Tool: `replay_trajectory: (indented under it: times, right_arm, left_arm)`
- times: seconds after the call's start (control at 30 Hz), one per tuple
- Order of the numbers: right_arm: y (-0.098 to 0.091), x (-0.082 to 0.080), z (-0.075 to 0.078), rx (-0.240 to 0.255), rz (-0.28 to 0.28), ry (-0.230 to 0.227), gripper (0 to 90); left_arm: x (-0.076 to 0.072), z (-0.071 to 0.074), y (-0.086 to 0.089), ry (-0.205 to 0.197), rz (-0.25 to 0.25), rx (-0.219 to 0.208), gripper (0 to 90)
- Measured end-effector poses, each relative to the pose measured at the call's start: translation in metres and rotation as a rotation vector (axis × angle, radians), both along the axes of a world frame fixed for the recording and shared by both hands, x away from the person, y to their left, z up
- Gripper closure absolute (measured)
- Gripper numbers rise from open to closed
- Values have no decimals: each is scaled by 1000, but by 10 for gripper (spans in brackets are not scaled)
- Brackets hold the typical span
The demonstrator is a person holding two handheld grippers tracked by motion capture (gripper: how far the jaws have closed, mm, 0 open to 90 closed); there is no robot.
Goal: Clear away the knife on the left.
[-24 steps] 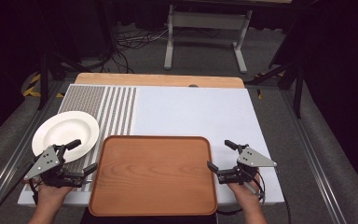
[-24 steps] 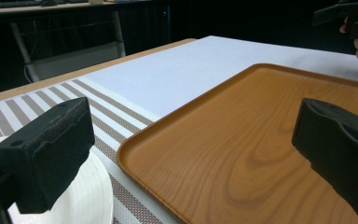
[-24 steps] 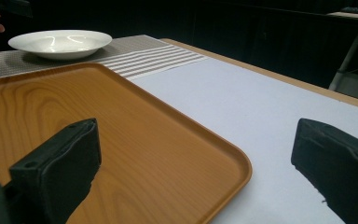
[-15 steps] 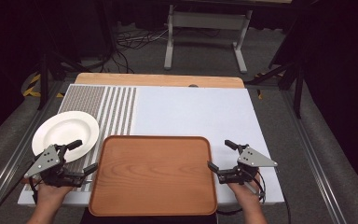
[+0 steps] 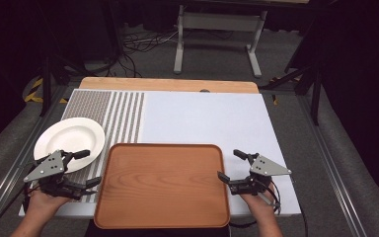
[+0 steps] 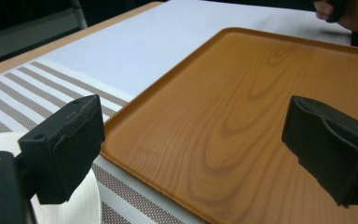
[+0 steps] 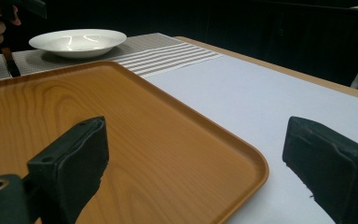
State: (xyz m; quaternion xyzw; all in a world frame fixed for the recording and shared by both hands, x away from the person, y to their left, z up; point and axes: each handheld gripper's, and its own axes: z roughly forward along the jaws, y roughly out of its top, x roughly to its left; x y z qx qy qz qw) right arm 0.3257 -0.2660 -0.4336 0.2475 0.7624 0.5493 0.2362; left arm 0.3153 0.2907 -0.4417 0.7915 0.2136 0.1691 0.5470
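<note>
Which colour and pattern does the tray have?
The tray is orange-brown with a wood-grain pattern, seen best in the left gripper view.

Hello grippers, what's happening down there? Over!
Left gripper open beside tray. Right gripper open at its other edge. White plate far left. Nothing in the way.

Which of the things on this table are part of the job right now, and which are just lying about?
In the job: wooden tray, flanked by the open left gripper and open right gripper.
Lying about: white plate, striped mat, white table cover.
</note>
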Motion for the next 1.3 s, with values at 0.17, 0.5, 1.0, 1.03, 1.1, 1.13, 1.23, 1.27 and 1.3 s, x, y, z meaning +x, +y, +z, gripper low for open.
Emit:
replay_trajectory:
  times: [0.17, 0.5, 1.0, 1.03, 1.1, 1.13, 1.23, 1.27, 1.3]
  right_arm:
    - [1, 0, 0, -5, 6, 2, 77]
    - [1, 0, 0, 0, 18, 10, 77]
    - [2, 1, -1, -4, 27, 19, 77]
    - [2, 1, -1, -4, 27, 19, 77]
    - [2, 1, -2, -4, 32, 25, 77]
    - [2, 1, -2, -4, 32, 26, 77]
    - [2, 1, -2, -3, 36, 27, 77]
    - [2, 1, -2, -3, 36, 27, 77]
    - [2, 1, -2, -3, 37, 29, 77]
  left_arm:
    - [2, 10, 4, 10, -26, 42, 75]
    - [2, 25, 6, 40, -84, 203, 93]
    - [2, 37, 7, 102, -153, 418, 124]
    - [2, 37, 7, 102, -153, 418, 128]
    - [3, 37, 7, 123, -166, 459, 146]
    - [3, 38, 7, 129, -171, 468, 151]
    - [4, 38, 9, 150, -179, 495, 166]
    - [4, 38, 9, 150, -179, 495, 170]
    - [5, 39, 10, 162, -185, 509, 172]
